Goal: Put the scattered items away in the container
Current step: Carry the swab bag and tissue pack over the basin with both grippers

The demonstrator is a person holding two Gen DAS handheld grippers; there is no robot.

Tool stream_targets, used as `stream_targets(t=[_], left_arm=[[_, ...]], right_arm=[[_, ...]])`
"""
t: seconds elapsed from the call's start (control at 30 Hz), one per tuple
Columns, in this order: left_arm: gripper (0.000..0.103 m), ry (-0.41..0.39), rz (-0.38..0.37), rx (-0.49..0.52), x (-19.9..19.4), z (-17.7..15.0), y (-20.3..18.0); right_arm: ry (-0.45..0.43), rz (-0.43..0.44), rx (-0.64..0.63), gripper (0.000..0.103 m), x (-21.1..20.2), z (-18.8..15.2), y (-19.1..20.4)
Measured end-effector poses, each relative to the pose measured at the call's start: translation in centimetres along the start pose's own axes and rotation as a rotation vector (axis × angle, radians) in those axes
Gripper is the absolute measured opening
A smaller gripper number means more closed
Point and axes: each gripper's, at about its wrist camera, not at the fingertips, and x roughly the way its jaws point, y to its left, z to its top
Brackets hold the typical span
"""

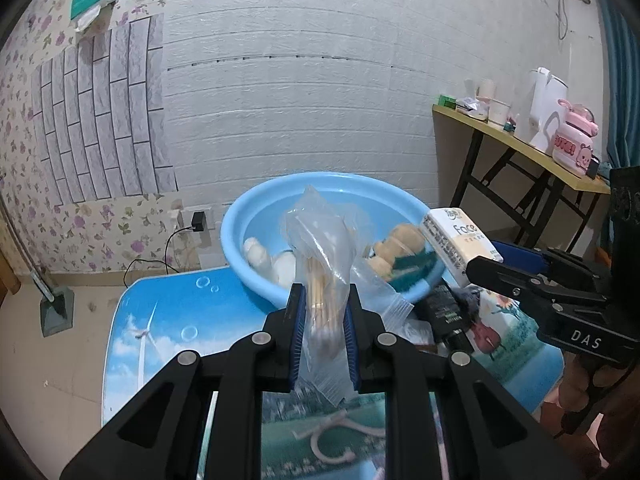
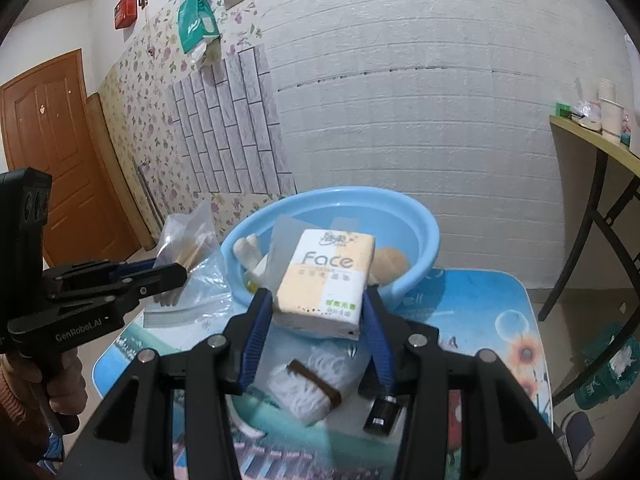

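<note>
A small table (image 2: 516, 320) with a printed sky-and-sunflower top stands before a white brick-pattern wall (image 1: 320, 80). At its far edge sits the round blue plastic basin (image 2: 428, 240). The left gripper (image 1: 322, 296) clamps a clear bag of cotton swabs (image 1: 320, 256); the right gripper (image 2: 316, 300) grasps a white-and-orange tissue pack (image 2: 324, 280), both raised just before the basin.

- A small table (image 2: 516, 312) with rounded corners carries everything; its top is printed with blue sky, bubbles, a wind turbine and sunflowers.
- A light blue basin (image 2: 428, 248) stands on the far part of the top, near the wall.
- A bundle of white noodle-like strands (image 2: 304, 376) with a brown band lies on the top in front of the basin, in the right wrist view.
- A black tube (image 2: 382, 412) with a dark cap lies just beside that bundle, to its right.
- A thin beige curved piece (image 1: 332, 436) lies on the near part of the top in the left wrist view; what it is cannot be told.
</note>
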Motion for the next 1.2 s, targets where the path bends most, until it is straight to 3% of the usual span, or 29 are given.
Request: stream_targets(t=[0.3, 0.8, 0.97, 1.07, 1.2], left_arm=[[0.017, -0.006, 0.024, 0.011, 3.4, 2.5, 0.8], [0.018, 0.019, 0.064, 0.035, 7.6, 4.0, 1.5], [0.033, 0.020, 0.069, 0.061, 7.9, 3.8, 0.8], [0.047, 0.009, 0.069, 0.057, 7.6, 3.8, 0.8], [0.053, -0.012, 0.072, 0.048, 6.6, 3.8, 1.0]], right_arm=[[0.007, 0.010, -0.003, 0.045, 3.2, 1.3, -0.8], [0.044, 0.013, 0.010, 0.046, 7.7, 2.7, -2.1], [0.083, 0.024, 0.029, 0.047, 8.9, 2.3, -2.6], [0.095, 0.026, 0.019, 0.048, 9.0, 2.3, -2.4], [0.099, 0.009, 0.006, 0.048, 8.6, 2.2, -2.0]])
